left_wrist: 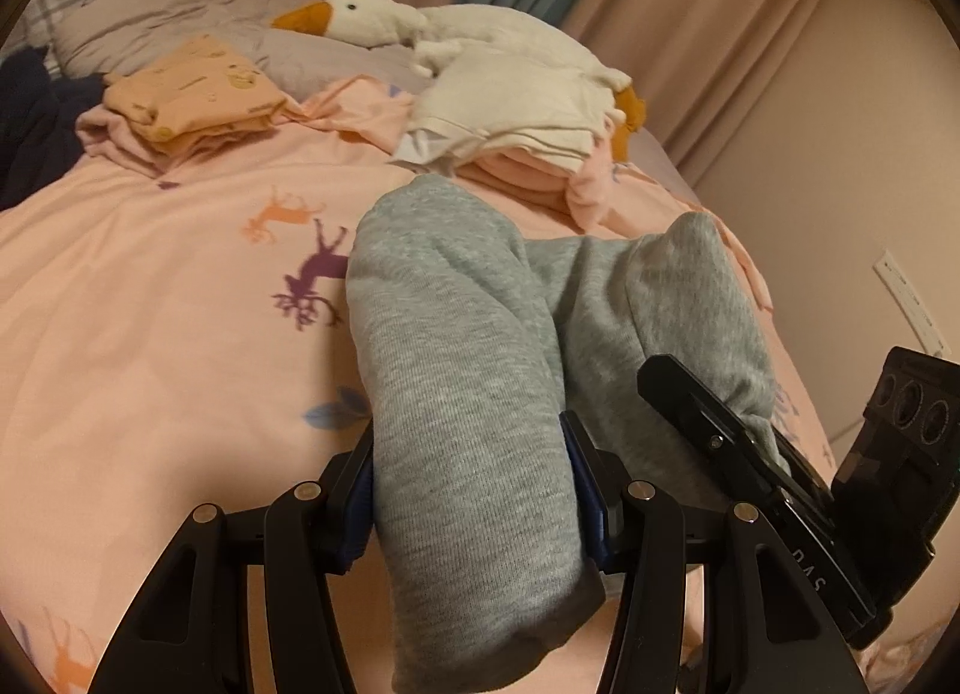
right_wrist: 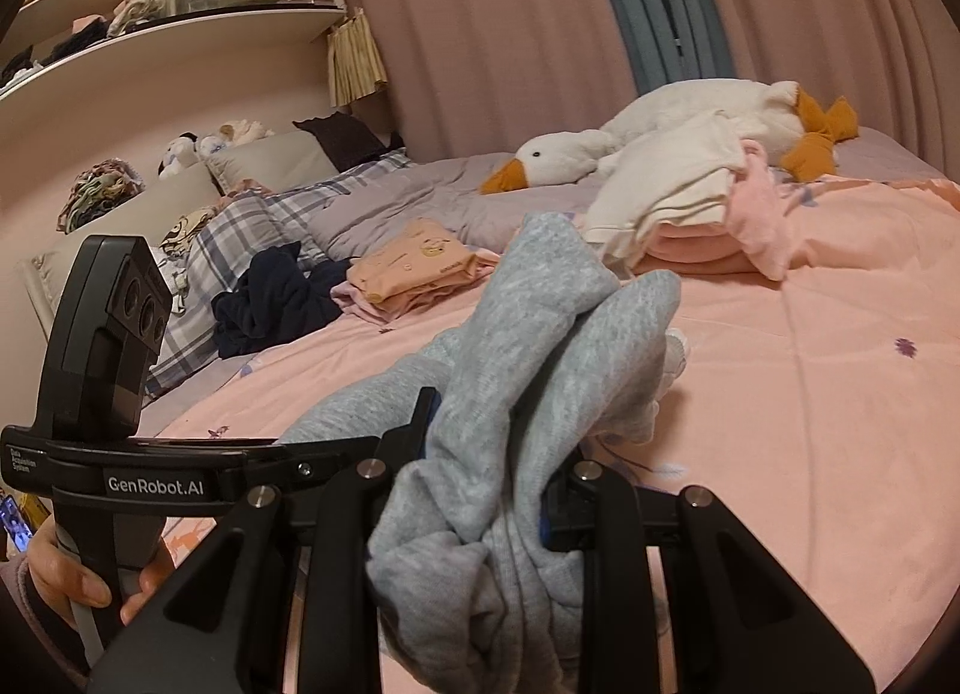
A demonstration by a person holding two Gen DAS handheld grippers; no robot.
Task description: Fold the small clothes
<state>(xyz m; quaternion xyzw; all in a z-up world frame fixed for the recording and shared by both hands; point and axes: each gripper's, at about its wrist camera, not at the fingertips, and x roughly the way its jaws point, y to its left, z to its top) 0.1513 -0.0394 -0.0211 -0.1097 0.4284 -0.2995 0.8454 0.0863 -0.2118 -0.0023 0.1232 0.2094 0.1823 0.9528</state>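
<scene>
Item: small grey knitted fleece garment, lifted above the pink animal-print bedspread. One thick fold is clamped between the partly closed pads of the left gripper; a bunched end is pinched in the narrowly set right gripper. Folded orange printed clothes are stacked at ten o'clock in the left view; the white plush goose is laid at twelve.

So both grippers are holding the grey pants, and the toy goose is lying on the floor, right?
Not quite. The toy goose lies on the bed, near the curtains, as the right wrist view shows. Both grippers, left and right, do hold the grey pants.
</scene>
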